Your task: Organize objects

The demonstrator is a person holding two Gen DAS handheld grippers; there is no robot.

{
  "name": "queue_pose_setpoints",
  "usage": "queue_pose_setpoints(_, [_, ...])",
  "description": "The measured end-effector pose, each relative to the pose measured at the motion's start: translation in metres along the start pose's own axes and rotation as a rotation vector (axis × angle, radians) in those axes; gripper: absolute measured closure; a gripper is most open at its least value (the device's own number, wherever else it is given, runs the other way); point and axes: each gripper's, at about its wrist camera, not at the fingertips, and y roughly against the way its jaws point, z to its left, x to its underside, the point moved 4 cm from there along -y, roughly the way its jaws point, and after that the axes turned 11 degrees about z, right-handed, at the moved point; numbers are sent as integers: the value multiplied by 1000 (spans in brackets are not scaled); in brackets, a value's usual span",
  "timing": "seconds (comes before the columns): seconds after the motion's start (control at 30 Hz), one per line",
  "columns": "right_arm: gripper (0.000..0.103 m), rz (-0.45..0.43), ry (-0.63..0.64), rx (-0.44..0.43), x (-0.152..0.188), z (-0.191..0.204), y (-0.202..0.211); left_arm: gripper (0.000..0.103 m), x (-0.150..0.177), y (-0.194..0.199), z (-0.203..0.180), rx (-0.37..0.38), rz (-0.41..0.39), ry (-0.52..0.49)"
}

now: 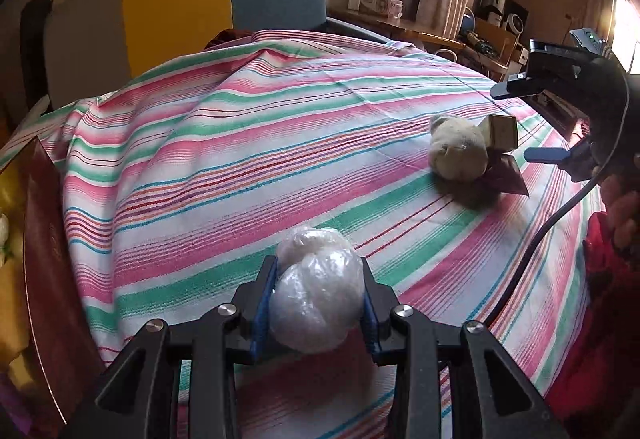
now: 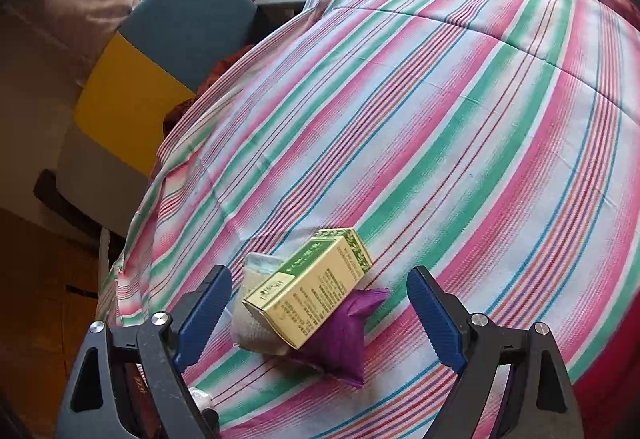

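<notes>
Striped cloth (image 1: 280, 127), left gripper (image 1: 318, 303) half-hiding plastic bundle (image 1: 314, 303)

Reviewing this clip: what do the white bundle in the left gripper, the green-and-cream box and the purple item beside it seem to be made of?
White bundle, clamped in the left gripper: thin translucent plastic film, crinkled and glossy; its contents cannot be told. Box: printed cardboard, with crisp folded edges and a matte face. Purple item: probably folded glossy paper or foil, sharply creased. The open right gripper hovers over them.
</notes>
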Motion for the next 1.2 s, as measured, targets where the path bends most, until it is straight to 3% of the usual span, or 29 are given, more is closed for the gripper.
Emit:
queue_pose_setpoints(0.2, [13,13,21,8,-4,7,-13,67,2,1,1,9,-7,7])
queue_pose_setpoints(0.37, [18,69,64,-82,-3,23,-31,67,3,0,2,21,-11,13])
queue_pose_setpoints(0.43, [26,89,130,-113,2,38,-38,67,4,1,3,26,-12,16])
queue_pose_setpoints(0.5, [47,134,202,-131,10,53,-48,67,4,1,3,31,-14,18])
queue_pose_setpoints(0.6, [56,169,249,-132,19,63,-57,67,4,1,3,33,-16,18])
queue_pose_setpoints(0.87, [54,201,262,-146,22,68,-55,66,4,1,3,35,-18,19])
queue_pose_setpoints(0.93, [45,246,248,-182,25,71,-59,66,5,1,3,37,-17,19])
queue_pose_setpoints(1.1, [36,130,289,-105,25,70,-29,66,5,1,3,35,-18,18])
queue_pose_setpoints(1.2, [33,83,250,-74,23,58,-15,66,5,1,3,36,-18,18])
